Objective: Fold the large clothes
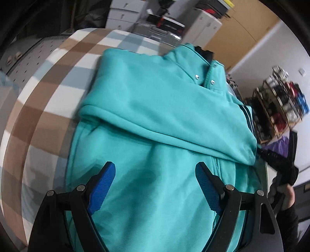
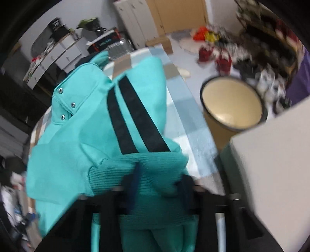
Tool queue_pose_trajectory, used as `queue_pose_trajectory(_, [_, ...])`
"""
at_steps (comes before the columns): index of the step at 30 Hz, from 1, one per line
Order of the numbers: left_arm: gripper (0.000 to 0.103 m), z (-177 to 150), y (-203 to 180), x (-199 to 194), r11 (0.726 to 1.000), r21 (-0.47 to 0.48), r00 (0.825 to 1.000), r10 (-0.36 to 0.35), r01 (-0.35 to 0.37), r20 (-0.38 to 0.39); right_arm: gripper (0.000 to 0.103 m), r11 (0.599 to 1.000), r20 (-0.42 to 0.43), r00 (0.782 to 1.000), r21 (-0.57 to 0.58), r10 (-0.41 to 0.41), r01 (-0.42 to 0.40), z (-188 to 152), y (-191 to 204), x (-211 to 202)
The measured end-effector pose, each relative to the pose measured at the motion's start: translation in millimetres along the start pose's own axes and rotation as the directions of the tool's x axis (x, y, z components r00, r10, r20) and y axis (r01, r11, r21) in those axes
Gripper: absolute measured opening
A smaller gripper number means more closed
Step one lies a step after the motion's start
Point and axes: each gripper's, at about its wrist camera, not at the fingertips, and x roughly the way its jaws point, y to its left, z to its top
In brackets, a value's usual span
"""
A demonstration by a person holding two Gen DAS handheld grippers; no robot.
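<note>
1. Turquoise jacket [image 1: 155, 120]: lies on the checked cloth, zip front up, one sleeve folded across the chest. Snap studs [image 1: 196, 77] sit at the collar beside the zip.
2. Striped sleeve [image 2: 135, 116]: turquoise with two black bands; raised off the jacket body in the right wrist view, ending in a ribbed cuff [image 2: 151, 174].
3. Right tongs [image 2: 160, 186]: blurred; the dark blue pads sit on either side of the ribbed cuff, closed on it and holding the sleeve up.
4. Left tongs [image 1: 155, 186]: wide apart above the lower front of the jacket, blue pads [image 1: 102, 186] clear of the fabric, nothing gripped.
5. Checked cloth [image 1: 48, 108]: brown, white and pale blue squares, covering the worktop under the jacket.
6. Person's hand [image 1: 286, 195]: at the right edge of the left wrist view, dark sleeve, gripping a black handle.
7. Cream round bin [image 2: 230, 104]: on the floor just beside the worktop.
8. White drawer units [image 1: 124, 17]: beyond the far end of the worktop.
9. Wooden rack [image 1: 279, 104]: to the right, holding coloured spools, blurred.
10. Floor clutter [image 2: 213, 44]: red and yellow items, too blurred to identify.
</note>
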Motion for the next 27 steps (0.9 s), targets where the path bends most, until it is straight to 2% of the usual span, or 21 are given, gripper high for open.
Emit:
queue_pose_trajectory(3, [0.081,-1,-1,7,1.000,-0.009,1.000,0.005,-0.005,-0.005,0.011,0.997,0.135,0.990,-0.059,-0.038,0.047,10,17,-30])
queue_pose_trajectory(6, [0.081,-1,1,15,0.999,-0.036,0.999,0.032,-0.032,-0.003,0.010,0.988,0.269,0.959,-0.099,-0.086,0.116,19,33,-53])
queue_pose_trajectory(8, [0.081,-1,1,18,0.998,-0.043,0.999,0.039,-0.039,-0.003,0.010,0.982,0.293,0.944,-0.069,-0.149,0.176,26,34,-50])
queue_pose_trajectory(9, [0.081,-1,1,18,0.998,-0.042,0.999,0.051,-0.050,0.002,0.010,0.979,0.274,0.946,-0.059,-0.173,0.196,32,35,-40])
queue_pose_trajectory(12, [0.081,-1,4,17,0.997,-0.035,0.997,0.074,-0.074,0.018,0.011,0.963,0.104,0.964,-0.090,-0.244,0.254,33,31,4])
queue_pose_trajectory(13, [0.081,0,6,16,0.996,-0.037,0.996,0.082,-0.081,0.021,0.013,0.954,0.037,0.962,-0.127,-0.269,0.272,30,32,20])
queue_pose_trajectory(14, [0.081,0,8,16,0.996,-0.039,0.996,0.087,-0.086,0.021,0.016,0.941,0.013,0.954,-0.158,-0.300,0.298,26,34,27])
queue_pose_trajectory(15, [0.081,0,11,15,0.995,-0.043,0.996,0.089,-0.088,0.018,0.017,0.931,0.026,0.948,-0.182,-0.318,0.318,21,36,27])
queue_pose_trajectory(16, [0.081,1,13,14,0.995,-0.046,0.996,0.085,-0.084,0.014,0.021,0.916,0.048,0.939,-0.208,-0.340,0.343,19,37,23])
queue_pose_trajectory(18, [0.081,2,15,13,0.995,-0.043,0.996,0.088,-0.087,0.013,0.060,0.861,0.110,0.907,-0.287,-0.406,0.420,15,42,12])
queue_pose_trajectory(21, [0.081,3,14,8,0.994,-0.011,0.994,0.105,-0.105,0.031,0.064,0.850,0.245,0.901,-0.313,-0.359,0.424,10,47,-20])
queue_pose_trajectory(23, [0.081,3,13,7,0.993,-0.001,0.993,0.114,-0.114,0.041,0.069,0.875,0.285,0.914,-0.310,-0.288,0.372,9,52,-33])
queue_pose_trajectory(25, [0.081,2,11,8,0.993,0.016,0.993,0.113,-0.113,0.034,0.079,0.905,0.314,0.933,-0.322,-0.175,0.278,9,66,-46])
queue_pose_trajectory(27, [0.081,1,9,9,0.993,0.040,0.993,0.114,-0.115,0.023,0.097,0.907,0.294,0.949,-0.359,-0.112,0.218,6,83,-40])
